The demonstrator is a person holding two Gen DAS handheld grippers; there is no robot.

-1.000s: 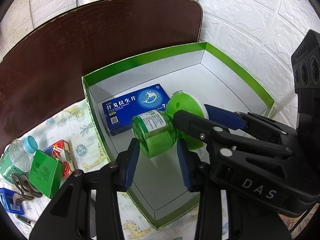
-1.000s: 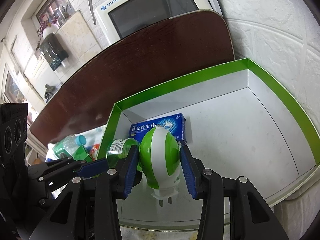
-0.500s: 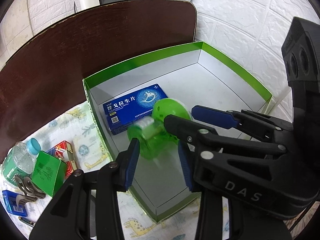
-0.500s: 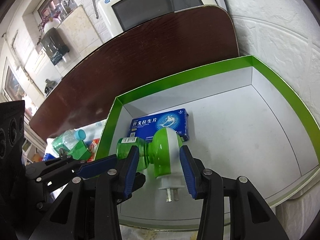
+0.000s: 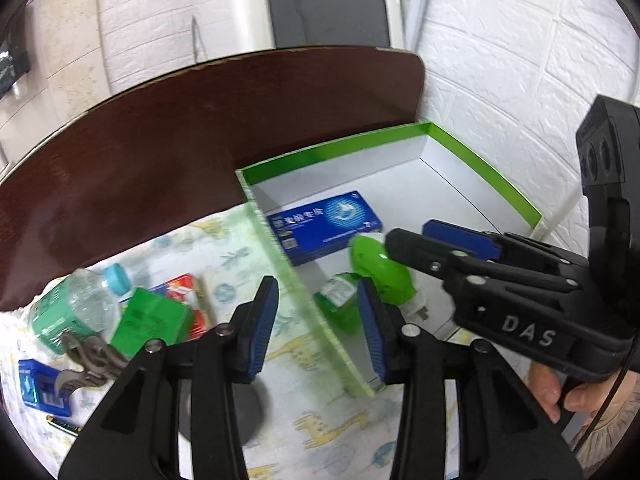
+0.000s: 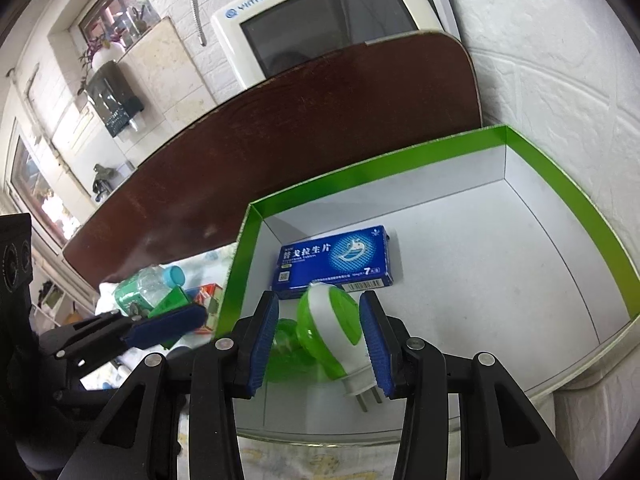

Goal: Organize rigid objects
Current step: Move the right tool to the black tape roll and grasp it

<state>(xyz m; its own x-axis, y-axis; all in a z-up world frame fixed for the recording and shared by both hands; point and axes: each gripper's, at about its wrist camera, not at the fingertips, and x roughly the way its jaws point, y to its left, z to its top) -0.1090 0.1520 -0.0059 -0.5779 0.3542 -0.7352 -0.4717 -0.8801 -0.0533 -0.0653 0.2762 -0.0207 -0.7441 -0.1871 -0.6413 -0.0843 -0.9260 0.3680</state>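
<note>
Lying on the white floor of the green-rimmed box point(image 6: 568, 184), the green-and-white plug-in vaporizer point(image 6: 334, 330) is seen between the spread fingers of the right gripper point(image 6: 319, 344), with a clear gap at each blue pad, so nothing is gripped. Its green liquid bottle point(image 6: 286, 354) is pointed toward the left finger, and its plug prongs are aimed back toward the gripper body. Just beyond the fingertips, a blue medicine carton point(image 6: 334, 258) is laid flat on the box floor. The left gripper point(image 5: 318, 322) is held above the box's near left wall, tilted downward, its fingers likewise spread apart and empty; the bottle point(image 5: 340, 306) is seen just ahead of its right finger. Out past its left finger, on the patterned cloth of the worktop point(image 5: 228, 256), a water bottle point(image 5: 76, 306), a small green box point(image 5: 150, 322) and a red packet point(image 5: 186, 286) are grouped together.
</note>
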